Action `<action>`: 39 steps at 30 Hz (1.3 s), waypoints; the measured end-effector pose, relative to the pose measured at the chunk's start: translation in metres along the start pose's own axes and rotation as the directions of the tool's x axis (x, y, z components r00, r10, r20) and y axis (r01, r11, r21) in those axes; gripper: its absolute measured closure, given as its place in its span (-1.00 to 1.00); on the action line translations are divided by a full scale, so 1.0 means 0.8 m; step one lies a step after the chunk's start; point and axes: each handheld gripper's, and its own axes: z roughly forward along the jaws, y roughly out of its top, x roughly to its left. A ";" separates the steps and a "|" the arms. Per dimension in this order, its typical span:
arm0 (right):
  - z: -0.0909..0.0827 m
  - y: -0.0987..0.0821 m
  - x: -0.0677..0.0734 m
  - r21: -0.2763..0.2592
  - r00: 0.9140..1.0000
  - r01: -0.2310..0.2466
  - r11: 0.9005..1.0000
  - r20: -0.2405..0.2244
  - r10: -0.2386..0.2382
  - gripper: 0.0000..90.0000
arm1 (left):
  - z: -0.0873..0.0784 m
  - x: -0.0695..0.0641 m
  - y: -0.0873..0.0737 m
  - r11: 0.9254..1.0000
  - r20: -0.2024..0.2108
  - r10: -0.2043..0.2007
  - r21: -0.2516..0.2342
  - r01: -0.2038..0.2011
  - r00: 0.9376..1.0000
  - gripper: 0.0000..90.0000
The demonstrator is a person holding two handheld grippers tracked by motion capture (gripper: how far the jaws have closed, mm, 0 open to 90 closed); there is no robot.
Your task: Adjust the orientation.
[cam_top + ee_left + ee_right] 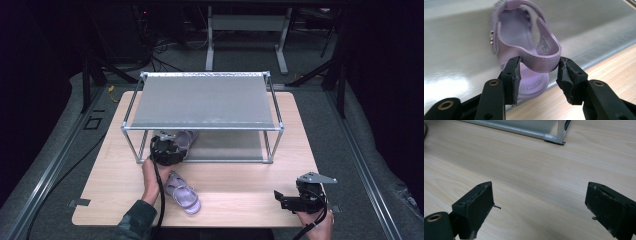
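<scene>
Your left gripper (166, 150) sits at the front edge of the shoe rack (202, 102) in the high view, over one purple sandal (184, 140) on the lower shelf; a second sandal (183, 192) lies on the table (250, 195) just behind your left hand. Your right gripper (281, 198) rests apart, near the table's front right corner.

From the left gripper view, your pads (515, 75) bracket the sandal's heel strap (541, 61); they seem to touch it on both sides, though blur makes firm pressure uncertain.

From the right gripper view, your jaws stand spread wide over bare wood, the rack's corner leg (560, 131) beyond.
</scene>
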 end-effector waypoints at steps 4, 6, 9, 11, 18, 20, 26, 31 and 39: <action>0.000 -0.001 -0.003 0.002 1.000 -0.006 1.000 -0.001 0.006 -0.83 | 0.011 -0.008 0.003 1.000 0.030 0.000 0.004 0.000 1.000 0.22; 0.000 -0.001 -0.002 -0.003 1.000 -0.008 1.000 0.006 0.008 -0.82 | 0.011 -0.009 0.004 1.000 0.032 0.021 0.011 -0.022 0.999 0.21; -0.002 -0.002 -0.002 0.009 1.000 -0.002 1.000 -0.001 0.002 -0.82 | 0.004 -0.009 0.002 0.999 0.042 0.038 0.000 -0.038 0.998 0.15; -0.002 -0.002 -0.002 0.006 1.000 -0.006 1.000 0.000 0.006 -0.82 | -0.005 -0.009 0.000 0.998 0.027 0.057 0.012 -0.057 0.998 0.07; -0.003 -0.001 -0.003 -0.006 1.000 -0.008 1.000 -0.002 0.008 -0.82 | -0.017 -0.004 -0.008 0.999 0.006 0.032 0.003 -0.032 0.999 -0.12; -0.002 -0.001 -0.002 -0.008 1.000 -0.007 1.000 0.006 0.007 -0.82 | -0.020 -0.002 -0.007 0.999 -0.002 0.035 0.003 -0.035 0.999 -0.13; -0.002 -0.002 -0.003 -0.003 1.000 -0.006 1.000 0.002 0.006 -0.82 | -0.009 0.002 0.001 0.998 -0.003 0.054 0.021 -0.054 0.999 0.10; -0.001 -0.005 -0.005 0.000 1.000 -0.012 1.000 0.007 0.012 -0.82 | -0.001 -0.002 0.008 0.999 0.008 0.052 0.001 -0.052 0.999 0.18; -0.001 -0.004 -0.005 0.006 1.000 -0.007 1.000 -0.007 0.007 -0.81 | 0.012 -0.011 0.012 0.998 0.050 0.063 0.020 -0.064 0.997 0.17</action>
